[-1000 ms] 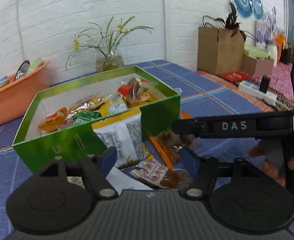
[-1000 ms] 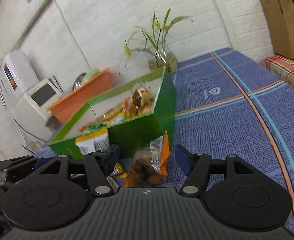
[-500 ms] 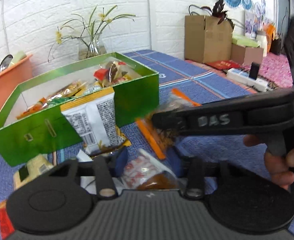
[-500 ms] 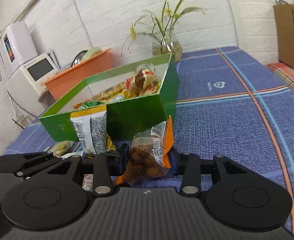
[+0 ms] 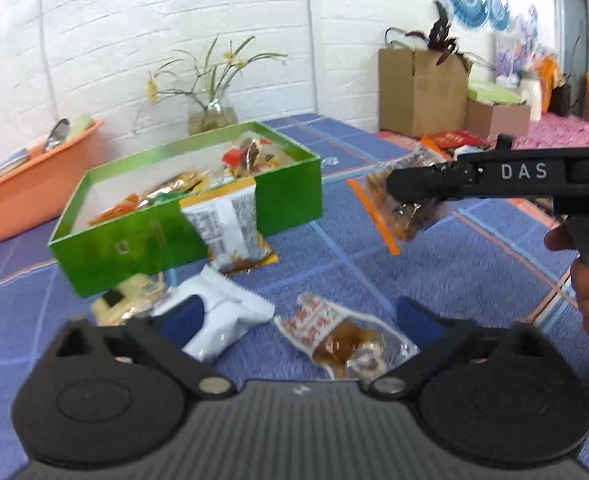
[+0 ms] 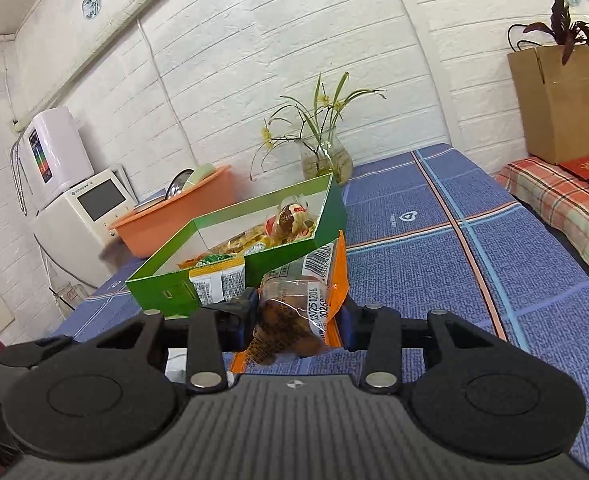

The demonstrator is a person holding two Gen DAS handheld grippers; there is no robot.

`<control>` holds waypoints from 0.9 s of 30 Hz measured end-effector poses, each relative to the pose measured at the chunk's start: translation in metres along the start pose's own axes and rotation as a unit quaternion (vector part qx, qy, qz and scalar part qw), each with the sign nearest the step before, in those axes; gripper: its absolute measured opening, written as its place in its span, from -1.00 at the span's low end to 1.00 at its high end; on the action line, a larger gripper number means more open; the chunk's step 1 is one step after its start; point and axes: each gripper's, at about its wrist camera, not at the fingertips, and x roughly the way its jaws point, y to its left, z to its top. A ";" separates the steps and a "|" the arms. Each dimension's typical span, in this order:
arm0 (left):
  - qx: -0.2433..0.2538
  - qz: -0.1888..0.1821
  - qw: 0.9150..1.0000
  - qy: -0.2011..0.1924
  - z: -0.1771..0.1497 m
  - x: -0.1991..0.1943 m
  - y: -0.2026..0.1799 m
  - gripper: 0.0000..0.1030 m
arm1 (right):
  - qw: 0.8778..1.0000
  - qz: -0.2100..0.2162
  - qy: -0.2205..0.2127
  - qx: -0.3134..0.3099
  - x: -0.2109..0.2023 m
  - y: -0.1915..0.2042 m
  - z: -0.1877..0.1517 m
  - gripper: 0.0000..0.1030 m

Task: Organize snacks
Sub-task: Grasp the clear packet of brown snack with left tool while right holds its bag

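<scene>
The clear snack packet with orange edges and brown pieces inside (image 6: 298,312) hung above the blue patterned worktop (image 6: 434,264), just in front of the open green cardboard box (image 6: 294,254) and to its right. The right gripper (image 6: 296,318) had its jaws closed partway on the packet, a pad pressing each side. From the left wrist view the same packet (image 5: 404,210) dangled below that gripper's black fingers (image 5: 422,182), clear of the cloth.

The green box (image 5: 286,196) held a heap of small wrapped snacks, red, orange, yellow and green ones, gathered along its near and right sides. A yellow and white packet printed with small text (image 5: 230,228) hung over the box's front wall, its lower end on the worktop.

In front of the box lay loose snacks: a plain white sachet (image 5: 222,316), a pale yellow packet (image 5: 130,300) beside it, and a clear packet with red print and brown filling (image 5: 338,334). The left gripper (image 5: 298,320) hovered over these with its jaws opening, spread wide; the red-printed packet lay between its fingers untouched.

Behind the box stood an orange plastic tub (image 5: 34,184) with a ladle in it, and a glass vase of green stems with yellow flowers (image 5: 212,114).
</scene>
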 end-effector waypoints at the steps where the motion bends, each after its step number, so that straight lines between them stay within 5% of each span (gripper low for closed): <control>1: -0.009 -0.001 1.000 0.006 -0.002 0.001 -0.002 0.99 | 1.000 0.000 0.004 0.001 0.000 -0.001 -0.002 0.37; 4: -0.065 0.001 0.997 0.043 -0.009 0.017 -0.004 0.96 | 1.000 -0.003 0.011 0.020 0.000 -0.006 -0.007 0.37; 7: -0.119 0.021 0.991 0.055 -0.011 0.039 0.001 0.57 | 0.999 0.003 0.010 0.037 -0.006 -0.011 -0.011 0.37; 9: -0.125 0.028 0.991 0.048 -0.008 0.043 0.001 0.06 | 0.999 0.006 0.004 0.039 -0.011 -0.012 -0.013 0.37; 20: -0.166 -0.016 0.985 0.039 -0.024 0.001 0.021 -0.10 | 0.999 0.021 0.020 0.025 -0.032 0.000 -0.026 0.37; 22: -0.167 -0.008 0.986 0.024 -0.024 -0.011 0.026 -0.35 | 0.999 0.031 0.028 0.027 -0.029 0.005 -0.029 0.37; 23: -0.166 -0.007 0.986 0.018 -0.024 -0.017 0.029 -0.66 | 0.998 0.037 0.033 0.026 -0.028 0.009 -0.030 0.37; 27: -0.162 0.003 0.987 0.016 -0.025 -0.023 0.040 -0.63 | 0.997 0.047 0.051 0.021 -0.018 0.023 -0.034 0.36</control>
